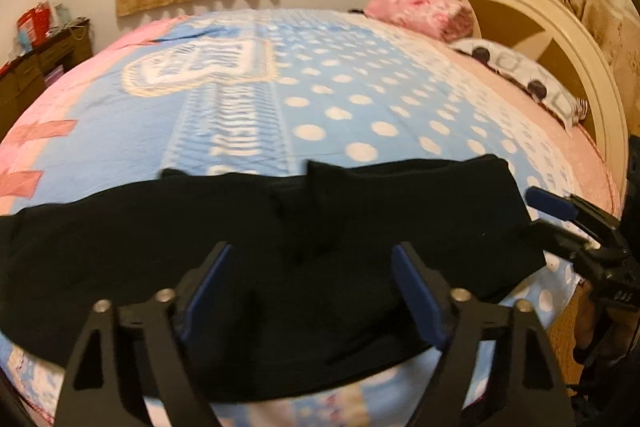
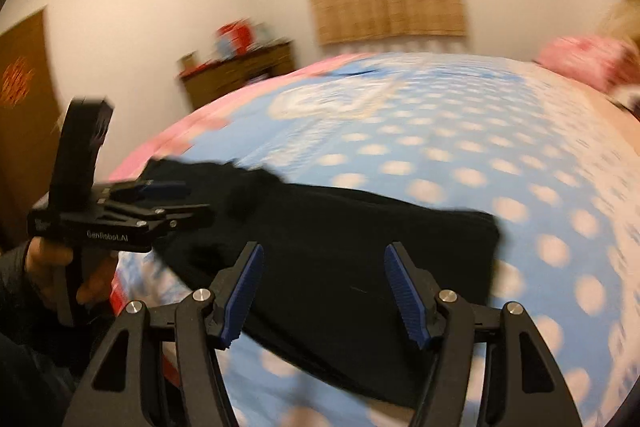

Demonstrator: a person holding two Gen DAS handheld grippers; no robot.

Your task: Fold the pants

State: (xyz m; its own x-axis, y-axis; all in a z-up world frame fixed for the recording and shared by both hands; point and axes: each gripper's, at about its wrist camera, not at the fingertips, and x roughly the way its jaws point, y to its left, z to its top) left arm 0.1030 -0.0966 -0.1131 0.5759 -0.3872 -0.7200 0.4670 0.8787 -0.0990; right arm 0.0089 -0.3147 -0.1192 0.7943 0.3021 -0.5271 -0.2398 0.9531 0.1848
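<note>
- The left black two-finger claw [image 1: 312,291] stood apart, holding nothing.
- The right black two-finger claw [image 2: 324,291] stood apart, empty too.
- The soft black cloth pants [image 1: 256,267] lay part-folded near the blue dotted blanket's [image 1: 360,99] near edge.
- The loose fold might slip open, or slide off.

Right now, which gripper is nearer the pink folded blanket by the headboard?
Right. The right gripper sits at the pants' headboard-side end, on the pink folded blanket's side. The left gripper hovers over the pants' middle, farther along.
</note>
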